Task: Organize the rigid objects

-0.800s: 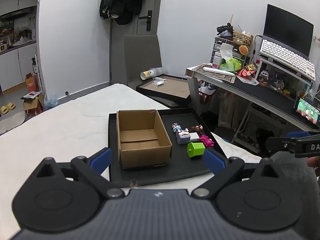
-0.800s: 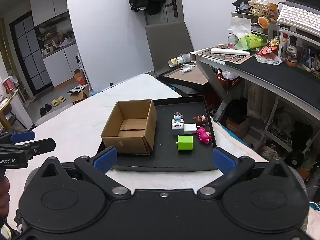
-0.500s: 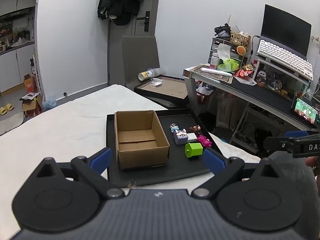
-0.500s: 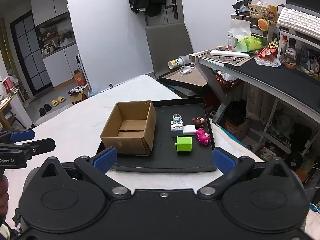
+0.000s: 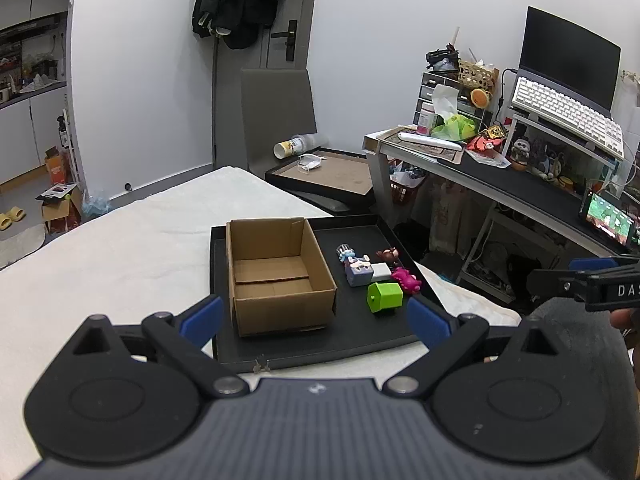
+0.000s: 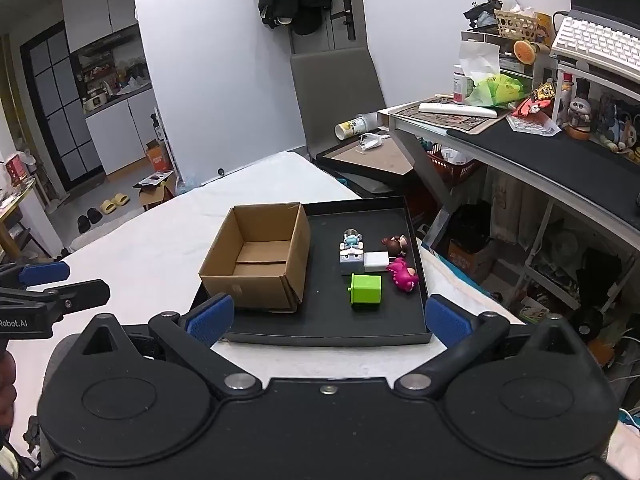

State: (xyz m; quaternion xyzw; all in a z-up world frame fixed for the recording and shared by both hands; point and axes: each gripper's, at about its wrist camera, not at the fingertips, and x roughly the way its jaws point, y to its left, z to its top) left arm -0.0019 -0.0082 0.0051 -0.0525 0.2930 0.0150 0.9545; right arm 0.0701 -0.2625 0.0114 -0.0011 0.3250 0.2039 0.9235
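Both claws, left claw [image 5: 314,318] and right claw [image 6: 326,318], stand wide open and hold nothing, before the black tray [image 6: 328,328] with the cardboard box [image 6: 256,260] and green cube [image 6: 366,289].

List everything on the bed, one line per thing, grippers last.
tray: 1, black, on the white bed
box: 1, brown cardboard, open and empty, left part of tray
green block: 1, green, nearest of the toys, right of box
white block: 1, white, behind green block
pink toy: 1, pink, by tray's right wall
brown figure: 1, brown, behind pink toy
blue figure: 1, blue-grey, left of white block
left gripper: 1, black with blue pads, open, before the tray
right gripper: 1, same colours, open, before the tray
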